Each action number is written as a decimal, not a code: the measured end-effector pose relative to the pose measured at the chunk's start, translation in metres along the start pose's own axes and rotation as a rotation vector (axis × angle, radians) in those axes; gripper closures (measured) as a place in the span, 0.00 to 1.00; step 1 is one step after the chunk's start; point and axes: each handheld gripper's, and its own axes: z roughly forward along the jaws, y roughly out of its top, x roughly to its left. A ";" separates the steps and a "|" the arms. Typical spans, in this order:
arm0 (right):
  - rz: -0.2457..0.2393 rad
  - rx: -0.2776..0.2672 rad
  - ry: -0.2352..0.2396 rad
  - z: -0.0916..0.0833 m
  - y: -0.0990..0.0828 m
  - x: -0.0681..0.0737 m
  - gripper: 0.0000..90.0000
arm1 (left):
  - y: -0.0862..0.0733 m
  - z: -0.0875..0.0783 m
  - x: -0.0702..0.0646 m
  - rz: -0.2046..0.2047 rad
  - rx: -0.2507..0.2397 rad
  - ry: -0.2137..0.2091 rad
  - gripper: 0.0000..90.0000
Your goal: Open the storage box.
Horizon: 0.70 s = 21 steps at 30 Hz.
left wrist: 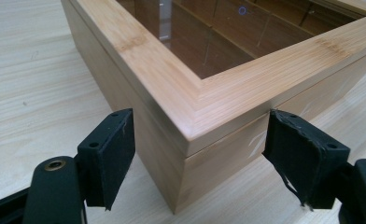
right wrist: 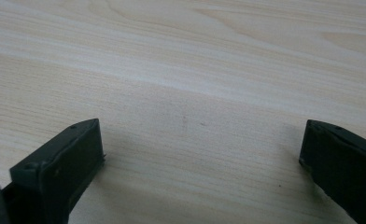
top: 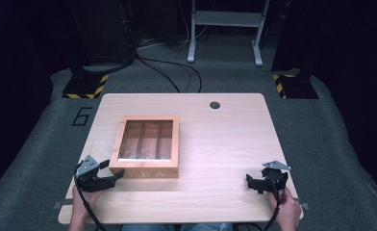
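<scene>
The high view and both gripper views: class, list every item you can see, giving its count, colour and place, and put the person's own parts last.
Light wooden table: one, pale wood, centre, on grey carpet.
Bamboo tea box with glass lid: one, tan, table's left half, lid closed, three compartments.
Round cable hole: one, dark, table's far edge.
White metal frame legs: one frame, white, floor beyond table.
Black-and-yellow striped bases: two, floor at far corners.
Left gripper: one, black, open around box's near left corner.
Right gripper: one, black, open over bare table.
Hands: two, near edge.
</scene>
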 end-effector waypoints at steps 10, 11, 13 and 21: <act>0.003 0.003 0.000 0.000 0.000 0.000 0.00 | 0.000 -0.004 0.001 0.019 0.002 -0.005 0.34; 0.001 0.002 0.000 0.000 0.000 0.000 0.00 | 0.000 -0.004 0.001 0.021 0.002 -0.004 0.35; 0.003 0.003 0.000 0.000 0.000 0.000 0.00 | 0.000 -0.004 0.001 0.025 0.001 -0.003 0.35; -0.003 -0.001 0.000 0.000 0.000 0.000 0.00 | 0.002 -0.005 0.000 0.036 0.003 0.006 0.35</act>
